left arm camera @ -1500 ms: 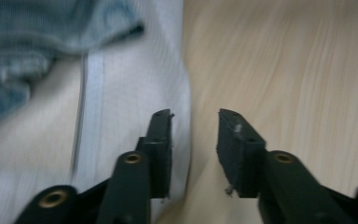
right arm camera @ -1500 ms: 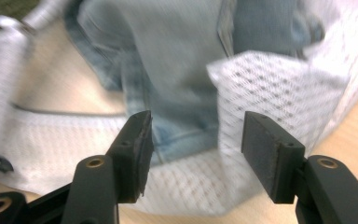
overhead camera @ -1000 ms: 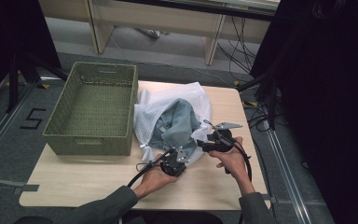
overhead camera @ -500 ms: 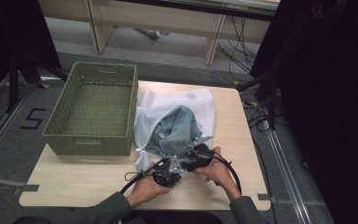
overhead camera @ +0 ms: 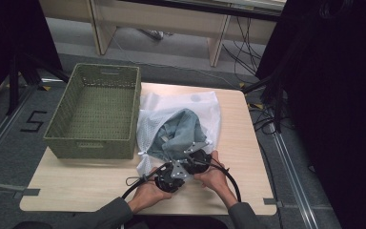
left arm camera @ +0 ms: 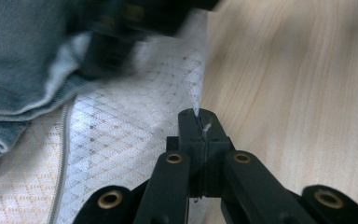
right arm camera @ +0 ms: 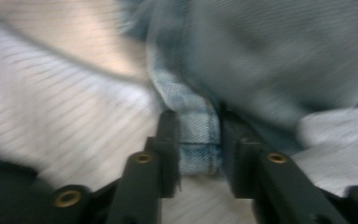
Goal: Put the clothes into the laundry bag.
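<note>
A white mesh laundry bag (overhead camera: 205, 102) lies on the wooden table (overhead camera: 76, 183) with a blue denim garment (overhead camera: 181, 131) bunched at its near end. Both hands meet at the bag's front edge. My left gripper (overhead camera: 172, 168) is shut on the thin edge of the mesh bag (left arm camera: 135, 126), which rises from between the left gripper's (left arm camera: 200, 122) pads. My right gripper (overhead camera: 190, 151) has just been closing. A stitched denim hem (right arm camera: 198, 126) is pinched between the right gripper's (right arm camera: 198, 140) jaws, with more mesh (right arm camera: 51, 107) to its left.
A green woven basket (overhead camera: 95, 109) stands on the table's left half, touching the bag's left side. Bare tabletop lies along the front and at the right. Beyond the table are pale wooden furniture legs (overhead camera: 217, 45) and cables on the floor (overhead camera: 267, 119).
My right gripper came down and to the left, from the bag's right side to the denim beside my left gripper, and its jaws closed on the hem. The left hand shifted slightly.
</note>
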Demonstrator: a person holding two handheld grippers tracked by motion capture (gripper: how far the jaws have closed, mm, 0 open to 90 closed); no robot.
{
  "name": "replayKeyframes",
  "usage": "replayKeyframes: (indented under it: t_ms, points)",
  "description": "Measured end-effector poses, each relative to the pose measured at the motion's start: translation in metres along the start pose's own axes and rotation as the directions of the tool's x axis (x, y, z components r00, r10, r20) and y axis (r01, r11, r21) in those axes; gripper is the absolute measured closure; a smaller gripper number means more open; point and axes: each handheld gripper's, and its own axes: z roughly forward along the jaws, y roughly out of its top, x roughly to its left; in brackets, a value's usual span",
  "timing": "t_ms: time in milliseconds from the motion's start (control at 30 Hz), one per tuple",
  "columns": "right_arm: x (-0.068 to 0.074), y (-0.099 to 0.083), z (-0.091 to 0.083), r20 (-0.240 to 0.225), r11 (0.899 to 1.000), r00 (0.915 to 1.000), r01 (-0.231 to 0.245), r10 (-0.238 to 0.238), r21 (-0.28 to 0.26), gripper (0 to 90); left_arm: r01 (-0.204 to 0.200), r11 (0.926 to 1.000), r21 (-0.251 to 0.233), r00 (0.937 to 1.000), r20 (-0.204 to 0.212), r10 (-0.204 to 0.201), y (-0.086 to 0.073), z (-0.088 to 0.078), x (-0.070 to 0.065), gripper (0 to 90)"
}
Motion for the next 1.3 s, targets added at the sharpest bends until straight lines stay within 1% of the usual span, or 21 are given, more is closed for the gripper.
replayKeyframes:
  t_ms: [67, 133, 333, 433, 467, 500, 533, 567, 600, 667, 700, 733, 767, 800, 833, 900, 1000, 1100, 1200, 1267, 1300]
  points:
    - [-0.002, 0.008, 0.004, 0.028, 1.0, 0.9994, -0.022, 0.022, -0.018, 78.3, 0.037, 0.9989, -0.029, 0.9993, -0.01, -0.037, 0.0, 0.002, -0.003, 88.8]
    - [-0.009, 0.017, 0.01, 0.061, 0.999, 0.9981, -0.009, 0.012, -0.041, 79.4, 0.028, 0.9993, -0.026, 0.9996, -0.01, -0.028, 0.0, 0.001, -0.003, 88.9]
    - [-0.02, 0.031, 0.034, 0.107, 0.987, 0.9876, -0.101, 0.115, -0.125, 79.1, 0.037, 0.999, -0.026, 0.9993, -0.007, -0.037, 0.0, 0.001, -0.003, 88.8]
    - [-0.021, 0.031, 0.035, 0.1, 0.981, 0.9846, -0.128, 0.143, -0.146, 75.6, 0.028, 0.9993, -0.025, 0.9996, -0.008, -0.029, 0.0, 0.001, -0.002, 88.8]
    - [-0.022, 0.03, 0.032, 0.077, 0.985, 0.9896, -0.11, 0.121, -0.132, 70.8, 0.033, 0.9992, -0.022, 0.9995, -0.005, -0.033, 0.0, 0.001, -0.002, 88.4]
    - [-0.023, 0.029, 0.028, 0.032, 0.989, 0.9931, -0.109, 0.113, -0.102, 65.7, 0.019, 0.9998, -0.009, 0.9998, 0.002, -0.019, 0.0, -0.001, -0.001, 87.3]
    - [-0.021, 0.027, 0.026, 0.009, 0.982, 0.9905, -0.135, 0.137, -0.13, 61.4, 0.0, 0.9999, 0.016, 0.9999, 0.017, -0.001, 0.001, -0.002, 0.0, 84.6]
    - [-0.02, 0.026, 0.017, -0.034, 0.984, 0.9869, -0.16, 0.157, -0.073, 57.8, 0.016, 0.9999, 0.001, 0.9995, 0.028, -0.016, 0.001, -0.003, -0.001, 81.8]
    - [-0.023, 0.024, 0.013, -0.04, 0.986, 0.9917, -0.126, 0.122, -0.106, 55.0, 0.0, 0.9999, 0.013, 0.9993, 0.037, 0.0, 0.002, -0.005, -0.001, 79.3]
    - [-0.023, 0.023, -0.005, -0.1, 0.976, 0.9814, -0.176, 0.163, -0.126, 50.7, -0.016, 0.9999, 0.003, 0.9984, 0.054, 0.016, 0.008, -0.013, -0.002, 72.0]
    - [-0.026, 0.022, -0.014, -0.12, 0.974, 0.9809, -0.17, 0.153, -0.148, 49.2, -0.004, 0.9999, -0.011, 0.9981, 0.061, 0.005, 0.012, -0.019, -0.001, 67.9]
    - [-0.028, 0.02, -0.023, -0.128, 0.973, 0.9816, -0.161, 0.141, -0.164, 48.7, -0.003, 0.9993, -0.036, 0.9988, 0.049, 0.005, 0.016, -0.027, 0.001, 65.2]
    - [-0.03, 0.016, -0.033, -0.139, 0.97, 0.9794, -0.17, 0.146, -0.177, 48.3, 0.033, 0.996, -0.083, 0.9988, 0.039, -0.029, 0.02, -0.033, 0.003, 61.8]
    - [-0.034, 0.012, -0.042, -0.134, 0.968, 0.9806, -0.167, 0.143, -0.188, 48.0, 0.041, 0.9941, -0.1, 0.9989, 0.025, -0.038, 0.023, -0.041, 0.008, 59.3]
    - [-0.036, 0.007, -0.049, -0.146, 0.96, 0.9729, -0.206, 0.18, -0.188, 47.8, 0.052, 0.9917, -0.118, 0.9986, 0.006, -0.052, 0.026, -0.048, 0.013, 57.2]
    - [-0.047, -0.005, -0.062, -0.123, 0.959, 0.9741, -0.211, 0.19, -0.188, 47.6, 0.06, 0.9889, -0.136, 0.9972, -0.035, -0.066, 0.03, -0.062, 0.03, 53.2]
    - [-0.059, -0.021, -0.071, -0.112, 0.948, 0.9667, -0.249, 0.23, -0.197, 47.3, 0.116, 0.9787, -0.17, 0.9873, -0.088, -0.132, 0.037, -0.078, 0.053, 49.7]
    - [-0.065, -0.029, -0.079, -0.109, 0.937, 0.9573, -0.285, 0.268, -0.203, 47.1, 0.121, 0.9771, -0.175, 0.9742, -0.168, -0.151, 0.046, -0.089, 0.079, 47.4]
    - [-0.068, -0.034, -0.081, -0.104, 0.935, 0.9569, -0.288, 0.271, -0.206, 46.8, 0.121, 0.9834, -0.135, 0.9573, -0.246, -0.151, 0.059, -0.095, 0.104, 47.1]
    - [-0.068, -0.035, -0.08, -0.104, 0.937, 0.9574, -0.285, 0.269, -0.199, 46.7, 0.143, 0.9774, -0.156, 0.9393, -0.29, -0.184, 0.068, -0.092, 0.119, 48.1]
    - [-0.066, -0.035, -0.078, -0.119, 0.932, 0.952, -0.301, 0.282, -0.202, 46.6, 0.156, 0.9749, -0.158, 0.9315, -0.305, -0.199, 0.071, -0.09, 0.127, 50.4]
